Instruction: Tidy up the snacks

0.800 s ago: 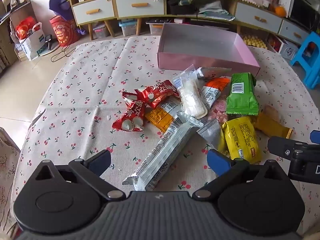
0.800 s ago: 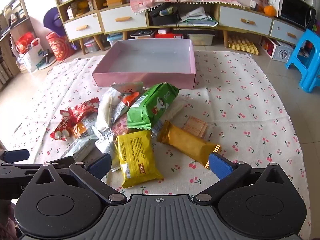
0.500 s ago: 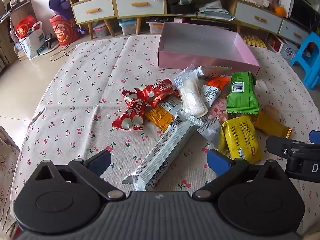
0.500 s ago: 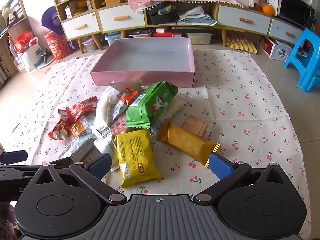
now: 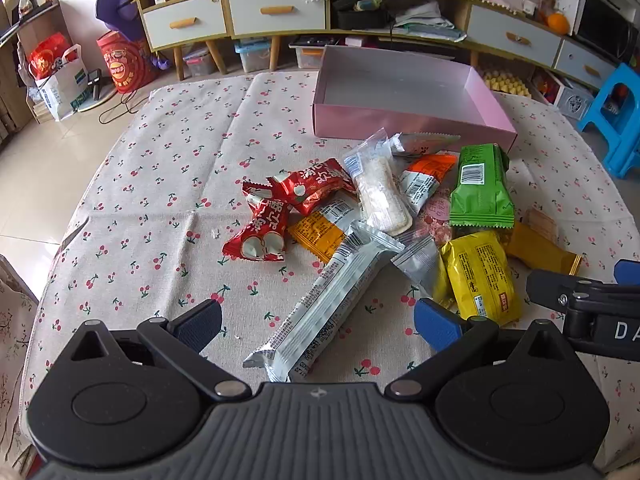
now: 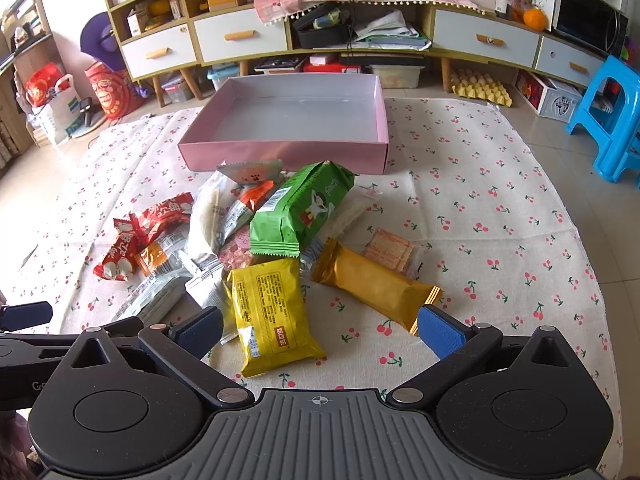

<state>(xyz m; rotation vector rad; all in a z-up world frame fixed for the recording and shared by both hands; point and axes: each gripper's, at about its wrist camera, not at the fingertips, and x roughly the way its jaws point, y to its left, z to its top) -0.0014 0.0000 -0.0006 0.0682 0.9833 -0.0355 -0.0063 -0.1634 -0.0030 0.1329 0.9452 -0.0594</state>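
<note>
My left tool is spread wide and holds nothing above the silver bar, whose long axis runs diagonally toward the pink box. My right tool, equally wide and unloaded, frames the yellow packet, lengthwise toward me.

Home living room: long low cabinet with white drawers across the frame top, microwave and oranges upper right, blue plastic stool at right, cherry-print cloth over the floor.
</note>
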